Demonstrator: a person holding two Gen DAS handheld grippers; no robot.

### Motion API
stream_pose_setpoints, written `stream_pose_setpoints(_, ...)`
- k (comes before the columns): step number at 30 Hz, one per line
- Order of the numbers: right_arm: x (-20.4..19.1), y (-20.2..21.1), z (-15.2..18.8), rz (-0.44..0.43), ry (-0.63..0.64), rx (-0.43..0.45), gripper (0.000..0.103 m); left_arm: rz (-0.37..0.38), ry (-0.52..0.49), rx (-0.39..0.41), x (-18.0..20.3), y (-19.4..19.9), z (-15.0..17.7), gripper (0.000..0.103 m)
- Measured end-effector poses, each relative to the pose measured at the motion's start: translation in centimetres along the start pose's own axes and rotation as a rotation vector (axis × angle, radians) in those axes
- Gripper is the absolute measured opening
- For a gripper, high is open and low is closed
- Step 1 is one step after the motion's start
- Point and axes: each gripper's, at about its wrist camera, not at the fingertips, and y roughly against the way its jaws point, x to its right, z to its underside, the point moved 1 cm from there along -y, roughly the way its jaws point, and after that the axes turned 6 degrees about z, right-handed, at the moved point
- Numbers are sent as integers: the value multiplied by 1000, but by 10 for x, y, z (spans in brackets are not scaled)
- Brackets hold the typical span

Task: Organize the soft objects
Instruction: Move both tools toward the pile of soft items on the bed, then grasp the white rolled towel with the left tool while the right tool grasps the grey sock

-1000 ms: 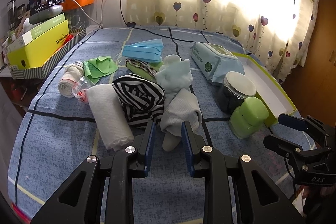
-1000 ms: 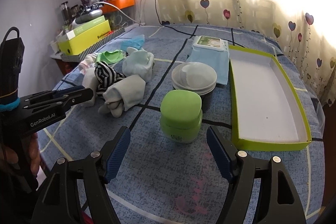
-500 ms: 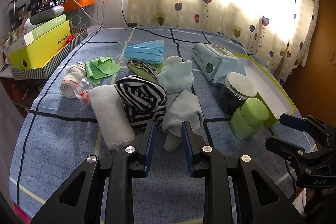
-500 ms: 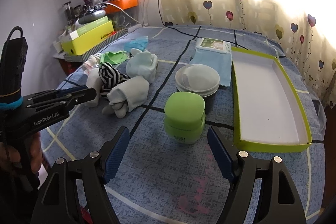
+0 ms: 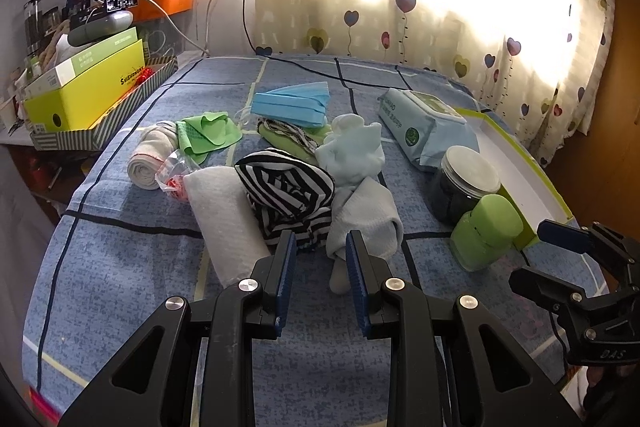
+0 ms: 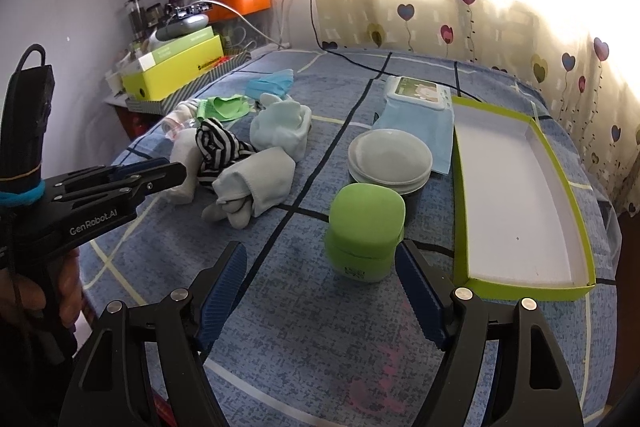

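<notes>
A pile of soft things lies mid-bed: a black-and-white striped cloth [image 5: 288,187], a grey sock [image 5: 364,215], a pale blue sock bundle [image 5: 352,151], a white rolled towel [image 5: 224,219], a green cloth [image 5: 208,135] and blue face masks [image 5: 292,103]. My left gripper [image 5: 320,259] hovers just short of the pile, jaws partly apart. The grey sock's toe shows in the gap, ungripped. My right gripper [image 6: 322,255] is wide open, with a green tub [image 6: 364,227] just beyond its fingertips. The shallow green-edged box [image 6: 516,187] to the right holds nothing.
A wipes pack [image 5: 420,123] and a lidded jar [image 5: 464,183] stand behind the green tub. A rolled bandage [image 5: 150,155] lies at the pile's left. A yellow box [image 5: 84,95] on a side table borders the bed's left edge. A black cable [image 5: 304,67] crosses the far end.
</notes>
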Motion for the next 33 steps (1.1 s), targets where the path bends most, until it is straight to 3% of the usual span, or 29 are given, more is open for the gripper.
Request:
stream_pose_setpoints(21, -12, -5, -5, -10, 33, -6, 77, 18, 14, -5, -10, -2, 3, 27)
stream_pose_setpoints(33, -32, -13, -18, -47, 73, -1, 77, -11, 44, 4, -23, 2, 2, 27)
